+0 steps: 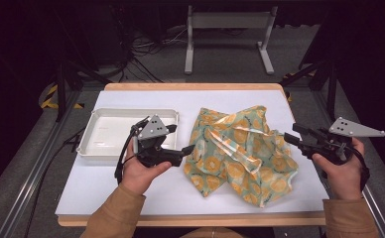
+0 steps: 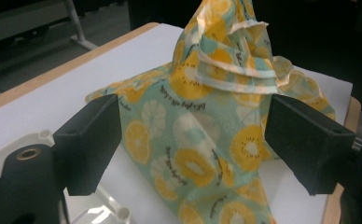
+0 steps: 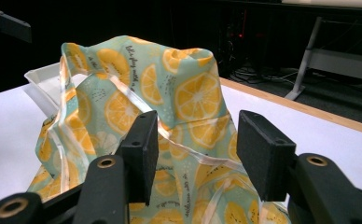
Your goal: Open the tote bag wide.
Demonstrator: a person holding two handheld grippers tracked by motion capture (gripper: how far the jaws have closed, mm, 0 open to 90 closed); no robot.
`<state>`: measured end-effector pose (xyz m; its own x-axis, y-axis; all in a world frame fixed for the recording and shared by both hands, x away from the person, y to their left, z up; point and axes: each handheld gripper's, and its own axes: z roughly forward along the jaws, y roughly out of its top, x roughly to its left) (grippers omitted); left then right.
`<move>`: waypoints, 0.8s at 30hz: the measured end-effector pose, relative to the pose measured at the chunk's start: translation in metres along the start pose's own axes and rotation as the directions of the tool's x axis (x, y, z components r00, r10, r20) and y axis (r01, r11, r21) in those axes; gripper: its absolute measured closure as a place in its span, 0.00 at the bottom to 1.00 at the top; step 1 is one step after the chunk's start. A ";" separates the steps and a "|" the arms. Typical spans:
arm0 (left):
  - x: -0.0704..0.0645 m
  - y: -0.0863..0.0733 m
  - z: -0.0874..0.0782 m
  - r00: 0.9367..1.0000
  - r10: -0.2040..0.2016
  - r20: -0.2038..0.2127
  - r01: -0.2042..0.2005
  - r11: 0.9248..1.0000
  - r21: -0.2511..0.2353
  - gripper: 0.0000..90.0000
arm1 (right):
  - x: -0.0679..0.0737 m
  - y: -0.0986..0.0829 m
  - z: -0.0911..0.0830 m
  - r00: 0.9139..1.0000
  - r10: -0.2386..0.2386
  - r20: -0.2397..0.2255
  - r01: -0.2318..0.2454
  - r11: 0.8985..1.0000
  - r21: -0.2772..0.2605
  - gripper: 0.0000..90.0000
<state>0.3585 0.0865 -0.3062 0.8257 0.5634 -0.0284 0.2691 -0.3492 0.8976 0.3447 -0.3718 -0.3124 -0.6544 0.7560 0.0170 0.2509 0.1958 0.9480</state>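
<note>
High cam overhead; both claw cams close, sharing cloth (image 1: 240,151).

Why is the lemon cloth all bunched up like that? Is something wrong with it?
The cloth isn't torn or spilled, just crumpled: it lies in a rumpled heap on the table right of the tray, with folds poking up. Both grippers, left and right, are open beside it.

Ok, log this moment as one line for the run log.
left claw: open, at cloth's left edge | right claw: open, at cloth's right edge | lemon-print cloth: crumpled on table, ungripped | white tray: left of cloth
</note>
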 end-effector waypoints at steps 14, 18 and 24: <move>0.001 0.015 0.048 0.996 -0.027 0.082 0.030 0.999 -0.035 0.23 | -0.004 -0.002 -0.002 1.000 0.011 0.005 -0.011 1.000 -0.003 0.55; 0.003 0.016 0.059 0.992 -0.043 0.119 0.051 0.996 -0.068 0.27 | -0.005 -0.003 -0.003 1.000 0.015 0.004 -0.015 1.000 -0.007 0.55; 0.004 0.017 0.074 0.988 -0.063 0.141 0.069 0.997 -0.043 0.35 | -0.006 -0.003 -0.004 1.000 0.020 0.006 -0.020 1.000 -0.009 0.55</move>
<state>0.4033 0.0277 -0.3233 0.8690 0.4727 -0.1464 0.3041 -0.2767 0.9116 0.3448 -0.3796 -0.3142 -0.6453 0.7632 0.0341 0.2573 0.1751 0.9503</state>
